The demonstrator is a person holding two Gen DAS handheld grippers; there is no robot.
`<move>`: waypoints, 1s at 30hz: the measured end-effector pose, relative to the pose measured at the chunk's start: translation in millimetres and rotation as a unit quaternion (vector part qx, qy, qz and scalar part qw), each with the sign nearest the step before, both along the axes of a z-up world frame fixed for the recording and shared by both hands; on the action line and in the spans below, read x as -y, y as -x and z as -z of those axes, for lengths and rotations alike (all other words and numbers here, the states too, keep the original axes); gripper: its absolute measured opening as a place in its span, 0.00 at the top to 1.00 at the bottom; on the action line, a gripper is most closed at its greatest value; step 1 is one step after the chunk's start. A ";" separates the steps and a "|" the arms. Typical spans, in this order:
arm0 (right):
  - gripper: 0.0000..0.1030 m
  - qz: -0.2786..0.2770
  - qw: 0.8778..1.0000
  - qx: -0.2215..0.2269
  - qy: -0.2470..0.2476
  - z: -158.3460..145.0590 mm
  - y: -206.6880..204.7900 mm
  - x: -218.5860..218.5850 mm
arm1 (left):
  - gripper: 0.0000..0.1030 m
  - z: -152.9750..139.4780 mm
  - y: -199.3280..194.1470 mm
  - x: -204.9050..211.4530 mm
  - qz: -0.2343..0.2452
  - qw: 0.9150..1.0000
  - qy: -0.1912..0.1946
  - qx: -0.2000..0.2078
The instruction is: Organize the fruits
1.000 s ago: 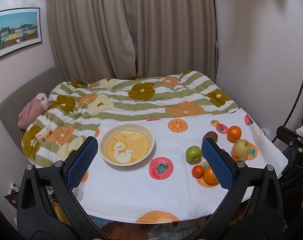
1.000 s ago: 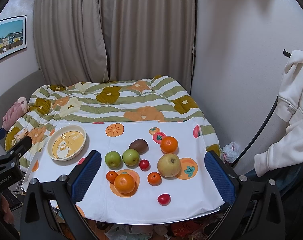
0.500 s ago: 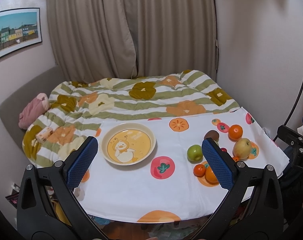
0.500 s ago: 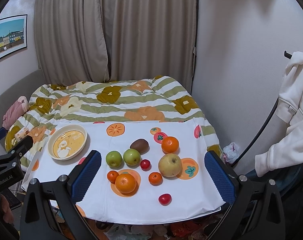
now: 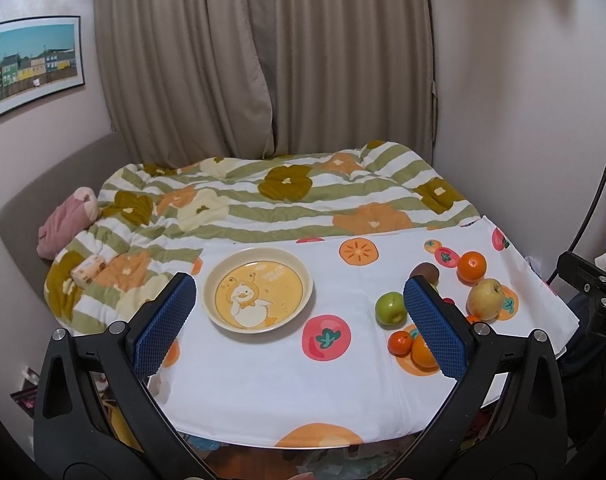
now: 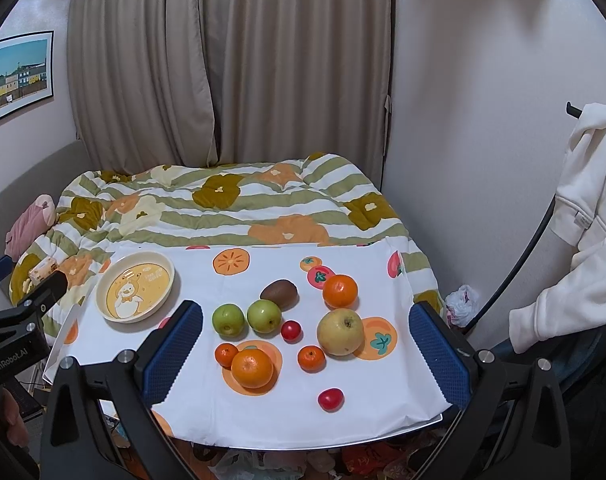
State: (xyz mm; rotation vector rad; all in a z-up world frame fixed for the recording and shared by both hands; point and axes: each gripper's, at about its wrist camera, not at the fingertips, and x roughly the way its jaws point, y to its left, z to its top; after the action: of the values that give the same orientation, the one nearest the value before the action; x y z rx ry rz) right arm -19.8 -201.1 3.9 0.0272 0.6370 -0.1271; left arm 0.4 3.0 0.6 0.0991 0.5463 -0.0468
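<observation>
An empty yellow duck plate (image 5: 258,289) (image 6: 135,285) sits at the left of a table covered in a white fruit-print cloth (image 6: 263,408). Loose fruit lies to its right: two green apples (image 6: 228,319) (image 6: 264,315), a kiwi (image 6: 279,293), a yellow apple (image 6: 340,331), two oranges (image 6: 340,290) (image 6: 252,367), small tangerines (image 6: 226,353) (image 6: 311,358) and red tomatoes (image 6: 291,330) (image 6: 330,399). My left gripper (image 5: 301,330) is open and empty, above the table's front. My right gripper (image 6: 305,350) is open and empty, above the fruit.
Behind the table is a bed with a flowered striped quilt (image 5: 287,200) and a pink cushion (image 5: 65,224). Curtains (image 6: 223,60) hang at the back. A white hoodie (image 6: 583,216) hangs at the right. Bags lie on the floor beneath the table.
Both grippers have drifted slightly; the table and fruit sit a little lower and to the right in the views. Nothing was grasped or moved.
</observation>
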 end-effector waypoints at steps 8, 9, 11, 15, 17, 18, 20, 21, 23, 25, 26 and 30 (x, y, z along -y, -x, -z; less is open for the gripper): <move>0.00 0.001 1.000 0.000 0.000 -0.9 1.1 -0.2 | 0.00 -1.2 -3.2 -0.9 0.007 1.000 0.001 0.001; 0.00 0.001 1.000 0.001 0.000 -1.7 1.5 -0.4 | 0.00 -1.9 -4.9 -1.2 0.010 1.000 0.004 -0.001; 0.00 0.002 1.000 -0.001 -0.002 -1.3 1.3 0.0 | 0.00 -1.2 -5.2 -1.1 0.015 1.000 0.006 -0.005; 0.00 0.017 1.000 -0.009 -0.011 1.5 -1.1 5.3 | 0.00 -1.9 -12.9 1.7 0.031 0.999 0.004 -0.015; 0.00 0.027 0.999 -0.012 -0.022 2.1 -3.3 10.5 | 0.00 1.0 -16.0 4.2 0.041 0.999 0.004 -0.018; 0.00 0.034 0.999 -0.013 -0.030 4.7 -4.1 14.5 | 0.00 3.5 -16.2 4.7 0.047 0.999 0.005 -0.019; 0.00 0.046 0.998 -0.012 -0.032 8.8 -4.5 20.5 | 0.00 10.4 -18.5 8.6 0.064 0.998 0.011 -0.020; 0.00 0.051 0.998 -0.013 -0.028 12.4 -5.5 23.7 | 0.00 16.1 -19.4 12.9 0.072 0.997 0.011 -0.020; 0.00 0.051 0.998 -0.016 -0.021 19.8 -6.2 28.9 | 0.00 26.0 -20.9 22.0 0.076 0.997 0.000 -0.027; 0.00 0.045 0.999 -0.024 -0.017 30.6 -8.2 34.9 | 0.00 37.3 -22.0 33.6 0.078 0.996 -0.012 -0.033; 0.00 0.039 0.999 -0.029 -0.015 37.5 -11.3 39.6 | 0.00 43.2 -22.4 38.6 0.079 0.996 -0.013 -0.035; 0.00 0.016 0.999 -0.043 -0.008 61.2 -21.0 55.2 | 0.00 73.0 -25.7 61.1 0.092 0.994 -0.012 -0.063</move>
State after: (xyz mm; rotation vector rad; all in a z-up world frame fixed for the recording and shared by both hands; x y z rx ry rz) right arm 1.3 -256.3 -57.3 0.0475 0.7234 -0.1537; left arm 26.2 -58.1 -72.3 0.1705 0.6632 -0.2271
